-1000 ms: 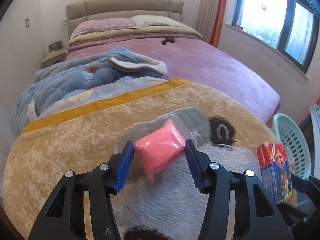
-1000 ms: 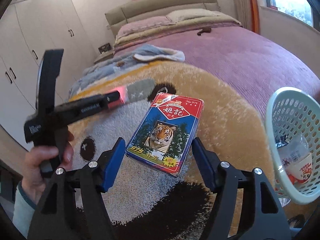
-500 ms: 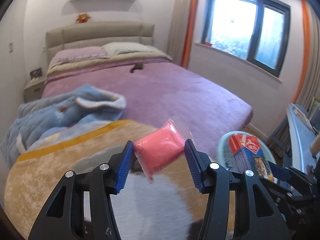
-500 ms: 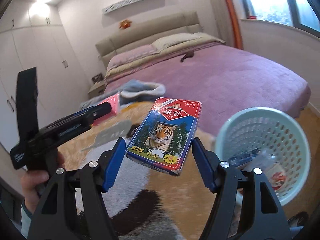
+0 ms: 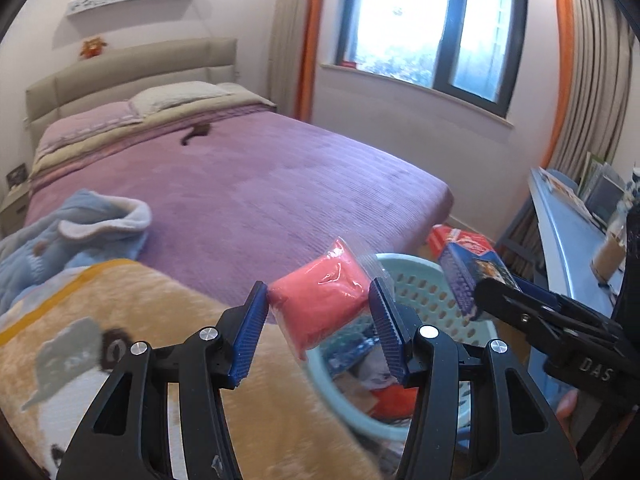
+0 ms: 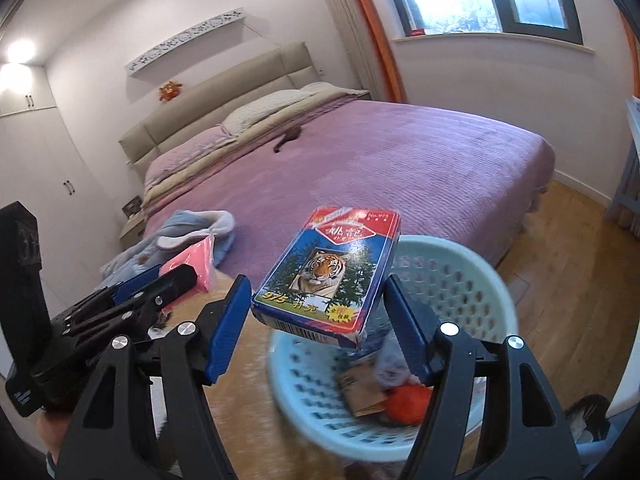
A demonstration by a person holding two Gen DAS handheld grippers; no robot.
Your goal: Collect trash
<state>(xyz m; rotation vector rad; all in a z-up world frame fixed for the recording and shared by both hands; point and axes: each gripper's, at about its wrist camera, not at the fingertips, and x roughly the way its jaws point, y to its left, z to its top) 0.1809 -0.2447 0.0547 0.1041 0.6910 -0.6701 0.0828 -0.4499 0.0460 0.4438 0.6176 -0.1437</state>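
Observation:
My left gripper (image 5: 318, 322) is shut on a pink plastic packet (image 5: 320, 306), held in the air over the near rim of a pale green mesh basket (image 5: 424, 284). My right gripper (image 6: 318, 320) is shut on a card box with a tiger picture (image 6: 330, 270), held above the same basket (image 6: 452, 276). Paper scraps and something orange lie in the basket. In the left wrist view the right gripper with the card box (image 5: 468, 264) shows at the right. The right wrist view has the left gripper with the pink packet (image 6: 196, 262) at its left.
A bed with a purple cover (image 5: 256, 184) fills the background, with a blue garment (image 5: 80, 232) and a tan blanket (image 5: 132, 316) on its near end. A blue desk (image 5: 560, 232) stands at the right, under the window. Wooden floor (image 6: 560, 248) lies beyond the basket.
Both grippers swung right from over the tan blanket, rising a little, and now hang over the basket. The pink packet and the card box stay gripped as before.

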